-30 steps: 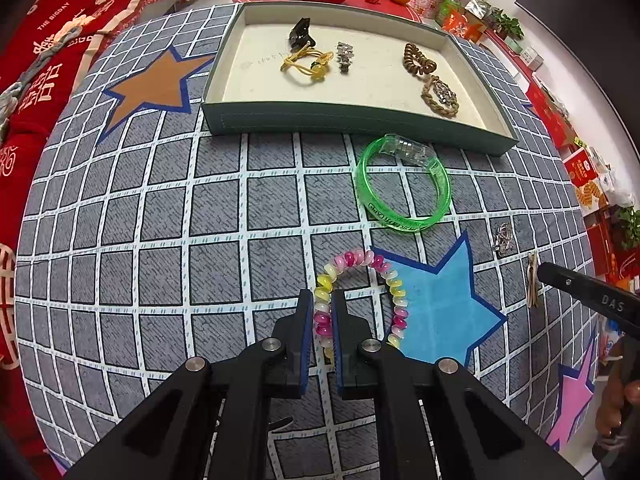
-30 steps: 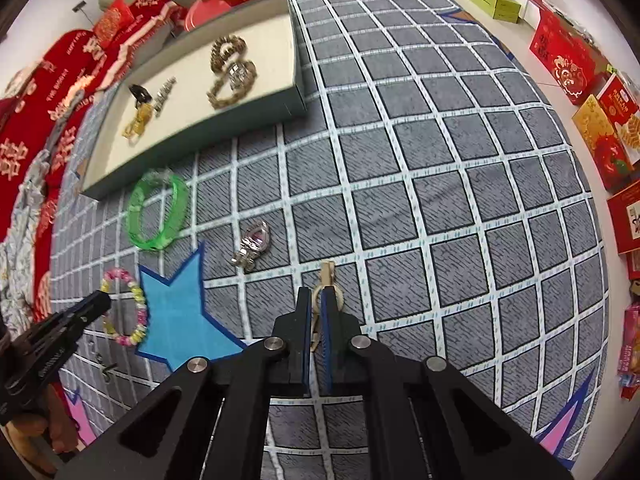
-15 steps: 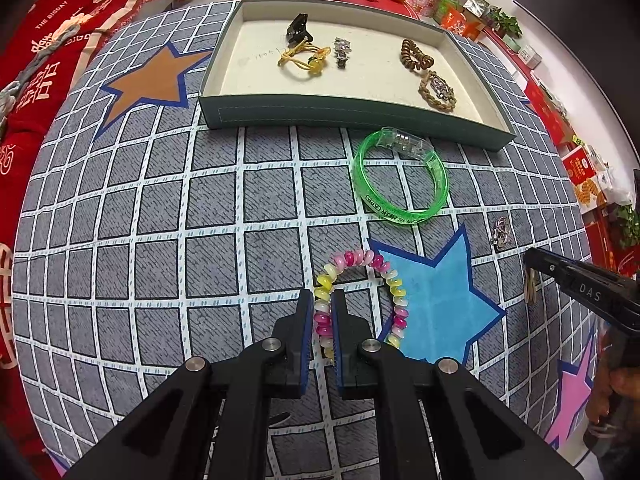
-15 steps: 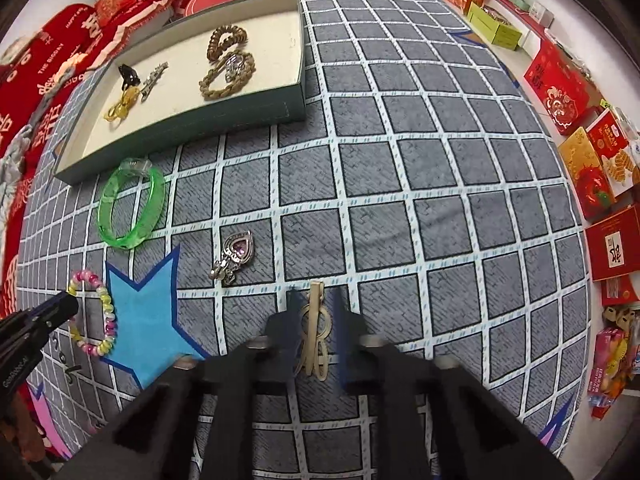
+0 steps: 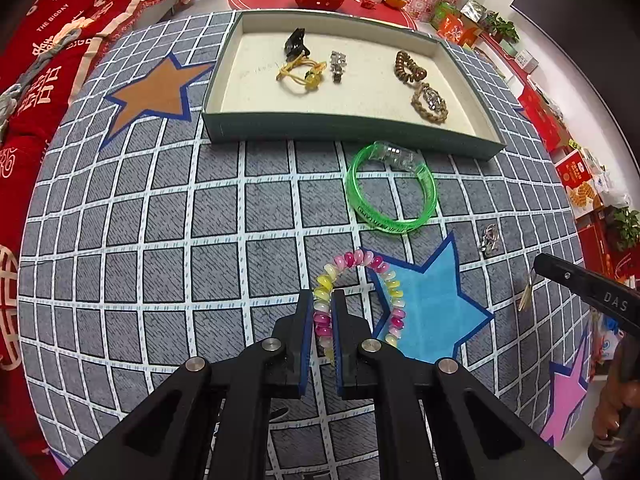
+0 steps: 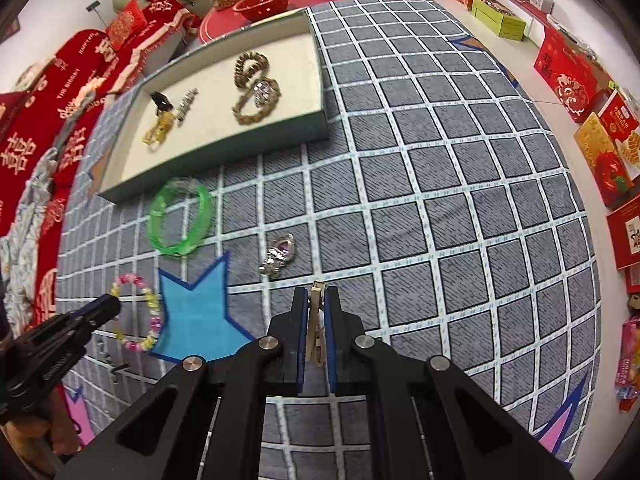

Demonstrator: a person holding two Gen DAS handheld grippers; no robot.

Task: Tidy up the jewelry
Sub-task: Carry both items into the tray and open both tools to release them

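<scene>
Both claws are clamped. Left gripper (image 5: 322,312) pinches one side of the pastel multicoloured beaded bracelet (image 5: 362,300), whose loop lies on the grey checked carpet (image 5: 160,240) over the edge of the blue star patch (image 5: 428,312). Right gripper (image 6: 316,308) grips the slim beige hair clip (image 6: 316,328) edge-on between my blue pads, above the carpet. Lying loose: the translucent green plastic bangle (image 5: 390,192), just beside the front wall of the shallow green tray with cream lining (image 5: 352,130), and the small silver heart pendant (image 6: 280,254), near the star. Inside the tray lie a black claw clip (image 5: 295,42), yellow hair ties (image 5: 300,74), a silver clip (image 5: 338,65), a brown coil tie (image 5: 409,67) and a braided gold bracelet (image 5: 430,102).
</scene>
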